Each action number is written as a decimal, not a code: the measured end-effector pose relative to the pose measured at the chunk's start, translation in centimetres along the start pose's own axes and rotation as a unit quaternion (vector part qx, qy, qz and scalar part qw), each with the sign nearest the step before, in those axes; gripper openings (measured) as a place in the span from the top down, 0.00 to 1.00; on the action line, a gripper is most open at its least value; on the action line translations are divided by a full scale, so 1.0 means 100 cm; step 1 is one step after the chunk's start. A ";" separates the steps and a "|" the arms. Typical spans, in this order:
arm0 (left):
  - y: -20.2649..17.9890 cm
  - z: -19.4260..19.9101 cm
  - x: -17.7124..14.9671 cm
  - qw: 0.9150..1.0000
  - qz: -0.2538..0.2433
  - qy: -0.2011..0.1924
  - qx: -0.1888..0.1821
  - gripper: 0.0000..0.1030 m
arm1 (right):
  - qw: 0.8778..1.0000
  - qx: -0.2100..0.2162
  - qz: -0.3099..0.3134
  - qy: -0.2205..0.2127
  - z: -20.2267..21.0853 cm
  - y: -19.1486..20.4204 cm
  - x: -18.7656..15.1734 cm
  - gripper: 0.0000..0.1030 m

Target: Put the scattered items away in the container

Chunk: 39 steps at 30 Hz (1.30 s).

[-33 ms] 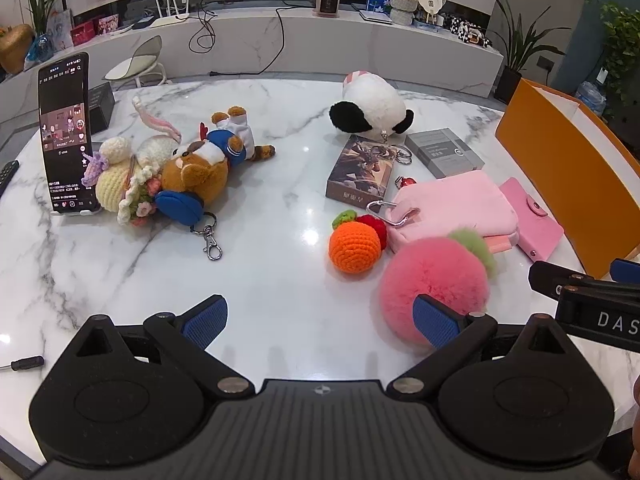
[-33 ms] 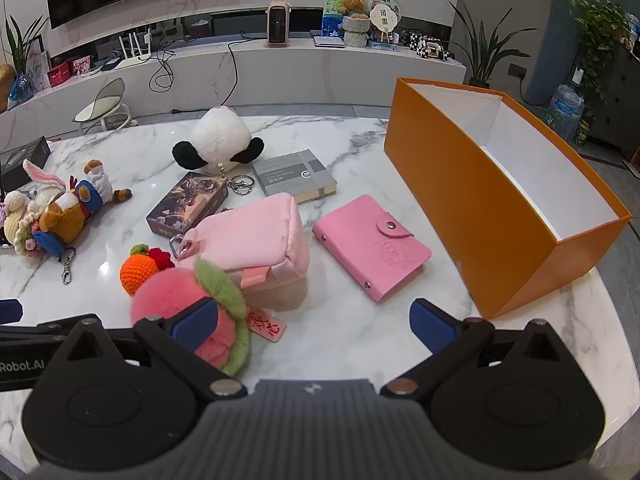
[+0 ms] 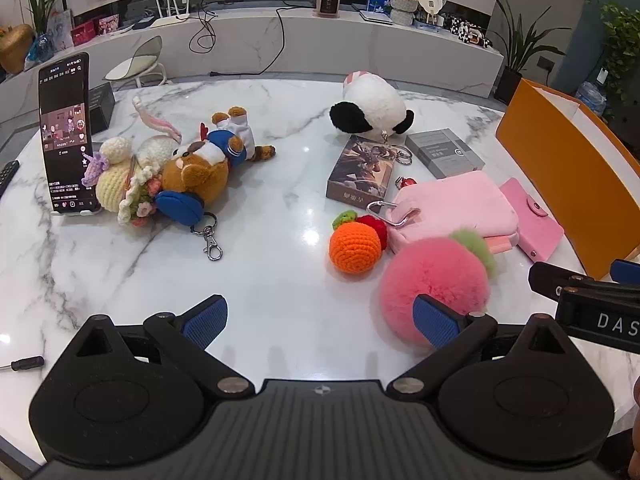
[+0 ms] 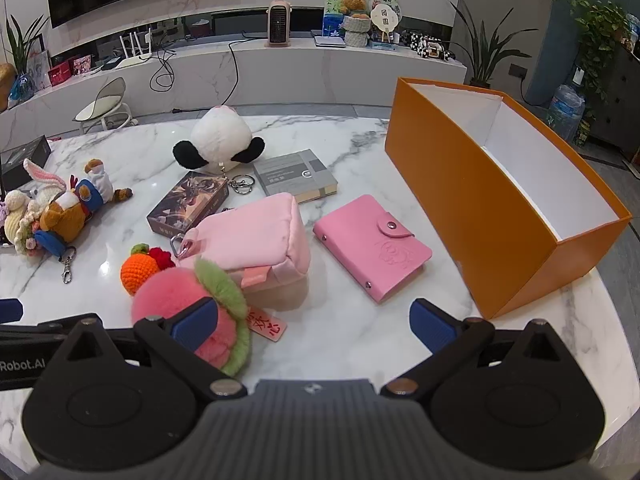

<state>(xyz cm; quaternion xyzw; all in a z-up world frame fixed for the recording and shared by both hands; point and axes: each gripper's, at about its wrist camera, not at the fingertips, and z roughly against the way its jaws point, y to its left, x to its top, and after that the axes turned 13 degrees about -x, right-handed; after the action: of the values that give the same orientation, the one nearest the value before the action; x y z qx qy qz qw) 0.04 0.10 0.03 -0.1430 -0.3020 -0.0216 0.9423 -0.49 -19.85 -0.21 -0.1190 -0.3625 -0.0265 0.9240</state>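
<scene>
Nothing has moved since the earlier frame; the left gripper hangs over bare marble near the table's front edge, jaws spread wide and empty; the right gripper is likewise wide open, holding nothing; the pink pompom lies just beside its left finger; beyond sit the orange crochet fruit, pink pouch and pink card wallet; the orange box stands open along the table's right edge.

Bright indoor light; overhead glare spots on glossy marble table; sharp focus; fisheye bending, dark corners.
</scene>
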 end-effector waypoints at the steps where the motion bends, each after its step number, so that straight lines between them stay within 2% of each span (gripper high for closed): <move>1: 0.001 0.000 0.000 1.000 0.000 -0.001 0.000 0.00 | 1.000 -0.002 0.002 0.000 0.000 0.000 0.001 0.00; 39: -0.001 0.000 0.000 1.000 0.002 0.003 -0.010 0.00 | 1.000 -0.005 -0.003 0.005 -0.001 0.001 0.000 0.00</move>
<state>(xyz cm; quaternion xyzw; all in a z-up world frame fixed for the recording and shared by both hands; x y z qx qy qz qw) 0.03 -0.02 0.03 -0.1529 -0.2985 -0.0230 0.9418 -0.35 -19.76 -0.29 -0.1229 -0.3582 -0.0313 0.9250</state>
